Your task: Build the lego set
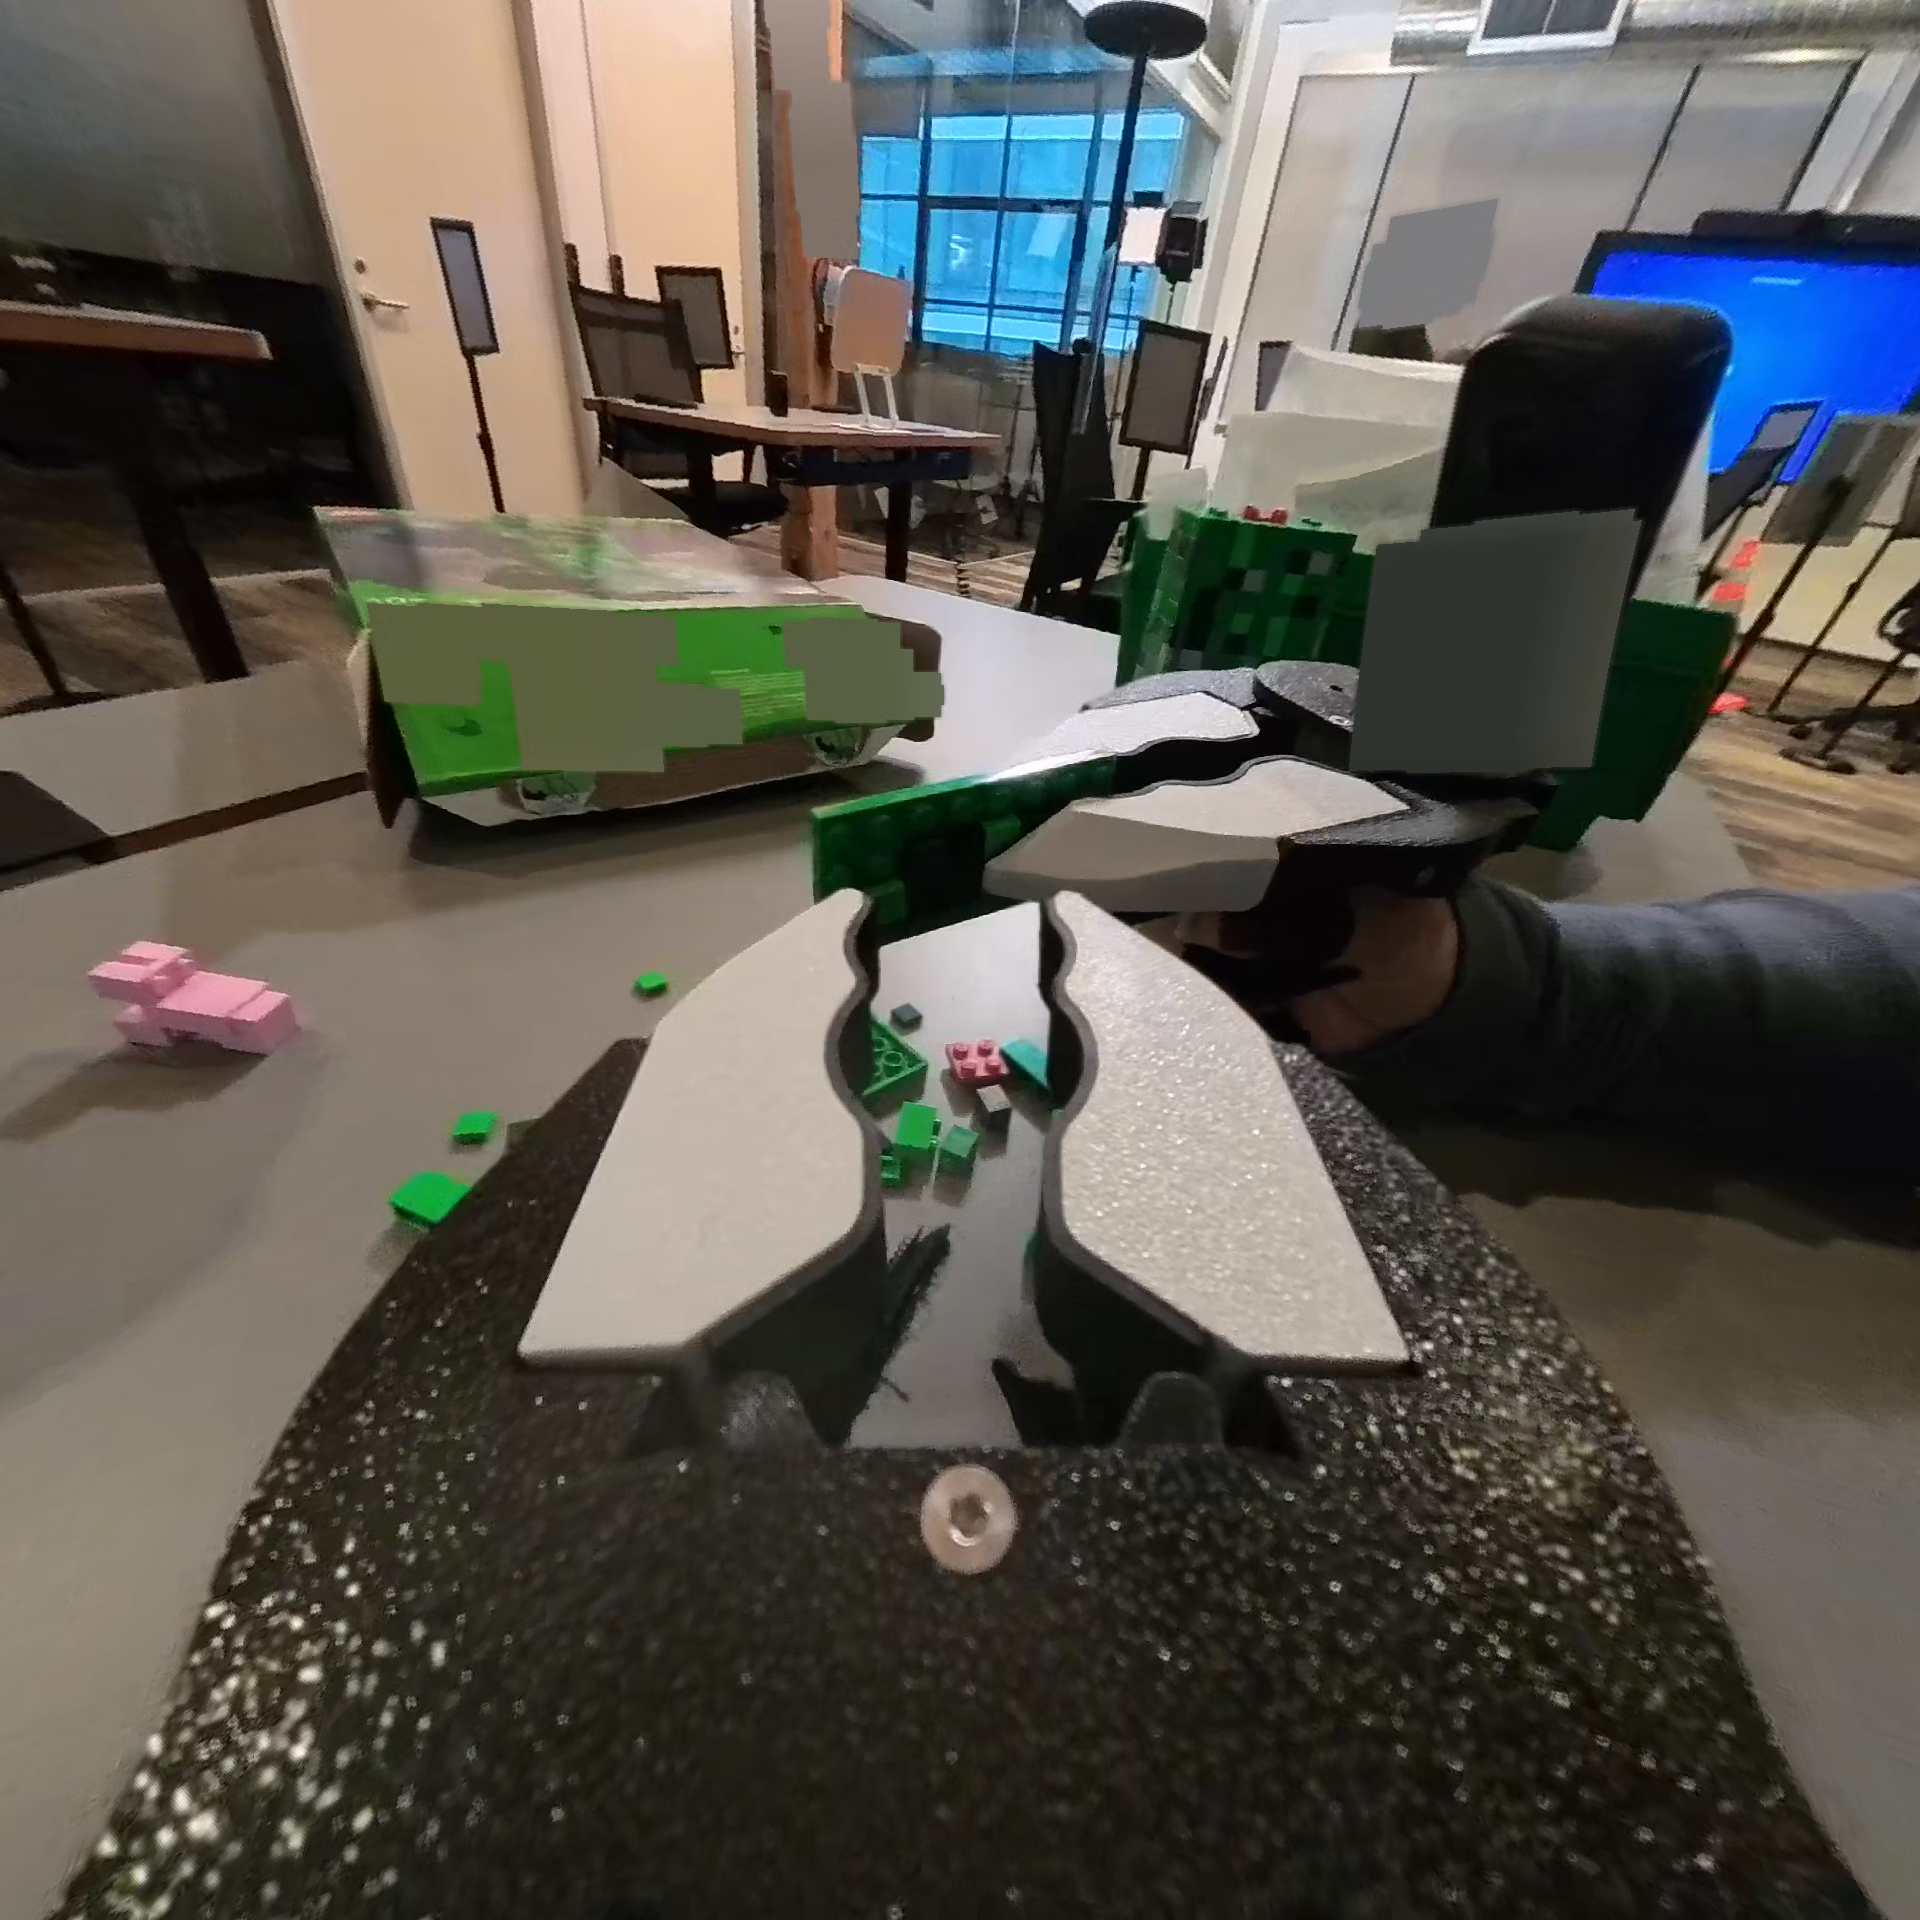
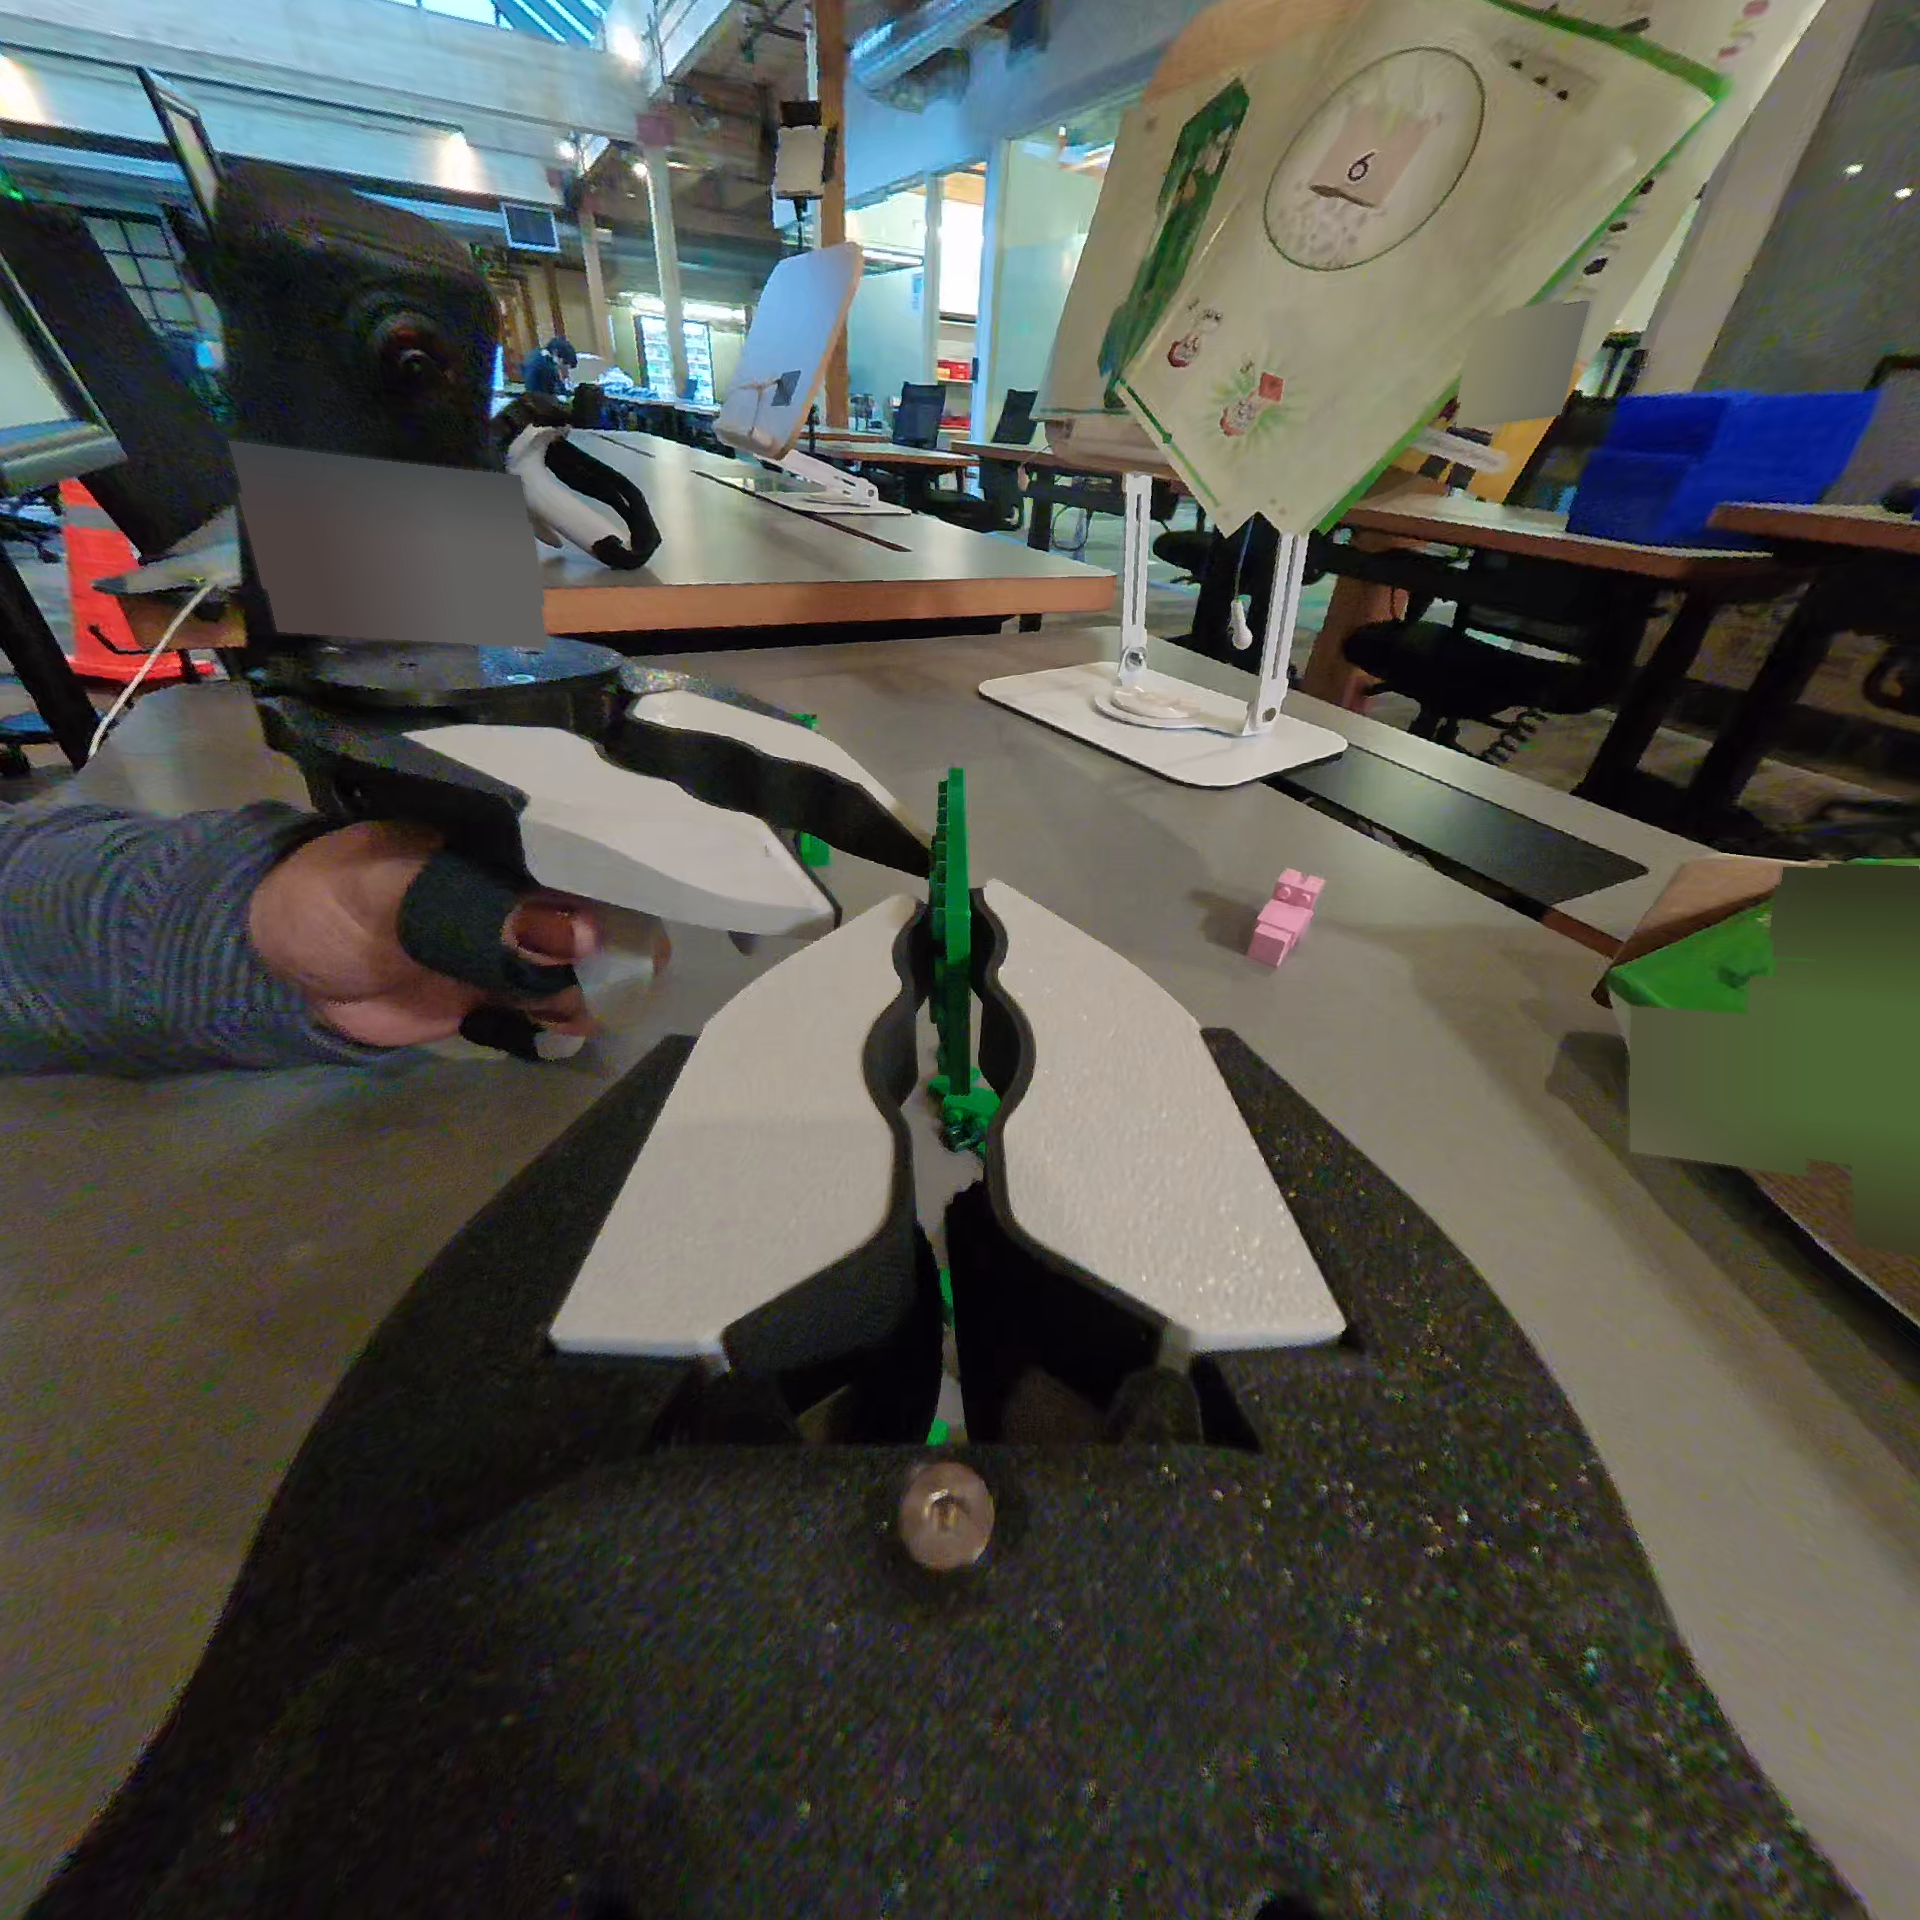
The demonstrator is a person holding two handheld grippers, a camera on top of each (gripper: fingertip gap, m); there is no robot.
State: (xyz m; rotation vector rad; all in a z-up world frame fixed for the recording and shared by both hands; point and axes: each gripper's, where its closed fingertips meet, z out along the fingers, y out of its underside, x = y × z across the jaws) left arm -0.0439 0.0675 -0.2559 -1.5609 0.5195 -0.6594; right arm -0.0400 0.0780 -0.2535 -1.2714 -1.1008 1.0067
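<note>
Left wrist view: the left gripper [image 1: 956,914] hovers over a grey table [image 1: 260,1195] with its two fingers spread apart and nothing between them. Through the gap lies a scatter of loose bricks [image 1: 951,1091], mostly green with one pink studded piece. Just beyond the fingertips, the right gripper [image 1: 966,831] enters from the right, held by a gloved hand [image 1: 1340,966] in a dark sleeve. Its fingers are clenched on a flat green plate [image 1: 904,842], studded side toward the camera, held clear of the table and tilted. Farther left a small pink pig model [image 1: 192,997] stands on the table, well apart from the loose bricks. Behind it lies the green set box [image 1: 623,665] on its side. A taller green brick model [image 1: 1247,592] stands at the far right, behind the right gripper.

Right wrist view: the right gripper [image 2: 951,904] shows the same green plate [image 2: 954,935] edge-on and upright, pinched between its nearly closed fingers. The left gripper [image 2: 862,883], held by a hand [image 2: 416,935], comes in from the left with its fingertips just beside the plate; whether they touch it cannot be told. An open instruction booklet [image 2: 1351,229] rests tilted on a white stand [image 2: 1174,707] at the far side of the table. The pink pig model [image 2: 1286,916] stands to the right of the plate.
</note>
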